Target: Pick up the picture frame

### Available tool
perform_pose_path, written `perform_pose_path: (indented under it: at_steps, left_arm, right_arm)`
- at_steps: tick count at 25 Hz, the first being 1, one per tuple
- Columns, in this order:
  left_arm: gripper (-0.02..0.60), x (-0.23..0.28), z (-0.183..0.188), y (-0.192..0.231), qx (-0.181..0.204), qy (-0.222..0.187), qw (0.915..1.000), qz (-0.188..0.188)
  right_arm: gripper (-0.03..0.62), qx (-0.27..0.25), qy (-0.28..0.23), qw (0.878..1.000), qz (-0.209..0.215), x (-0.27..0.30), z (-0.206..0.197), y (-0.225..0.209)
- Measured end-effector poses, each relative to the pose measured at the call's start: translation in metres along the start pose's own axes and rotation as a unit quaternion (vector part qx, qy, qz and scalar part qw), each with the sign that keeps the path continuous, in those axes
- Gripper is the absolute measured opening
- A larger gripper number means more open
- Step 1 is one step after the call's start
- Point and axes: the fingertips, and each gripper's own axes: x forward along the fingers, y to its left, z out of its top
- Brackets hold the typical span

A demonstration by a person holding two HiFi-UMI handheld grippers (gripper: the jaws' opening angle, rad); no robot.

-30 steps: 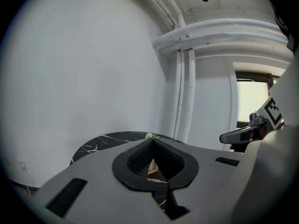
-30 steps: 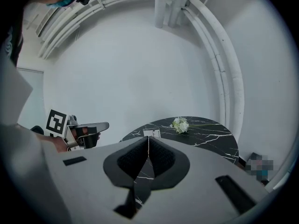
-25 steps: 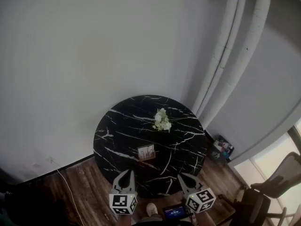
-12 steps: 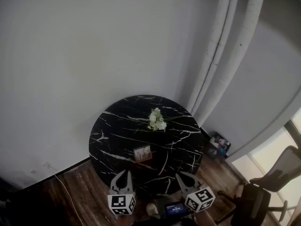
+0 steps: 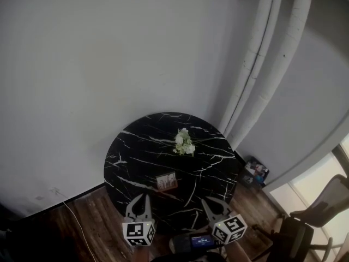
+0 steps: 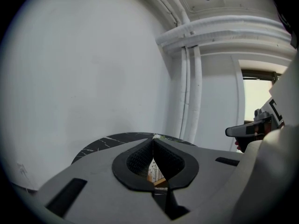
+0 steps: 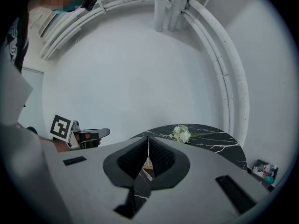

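Where closed jaws meet, picture frame (image 6: pixel 155 174) barely shows.

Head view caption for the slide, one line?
Left hand-held gripper and right hand-held gripper, both shut, face picture frame on marbled table.

The round black marble worktop (image 5: pixel 131 162) stands on the dark wooden floor (image 5: pixel 106 228), close to the white wall (image 5: pixel 109 64). The small wooden picture frame (image 5: pixel 167 181) stands on the worktop near its front edge. The bunch of white flowers (image 5: pixel 184 142) lies behind the frame, nearer the back edge. The left gripper (image 5: pixel 140 196) is at the front edge, left of the frame. The right gripper (image 5: pixel 210 201) is at the front edge, right of it. Tall white pipes (image 5: pixel 256 75) rise behind the worktop's right side.
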Motion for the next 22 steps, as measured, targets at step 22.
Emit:
perform_pose_path:
  at_steps: [22]
  left_arm:
    - [0.014, 0.035, -0.079, 0.010, -0.038, 0.090, 0.9952, 0.000]
  right_arm:
    - [0.020, -0.004, 0.089, 0.996, 0.024, 0.057, -0.054, -0.029]
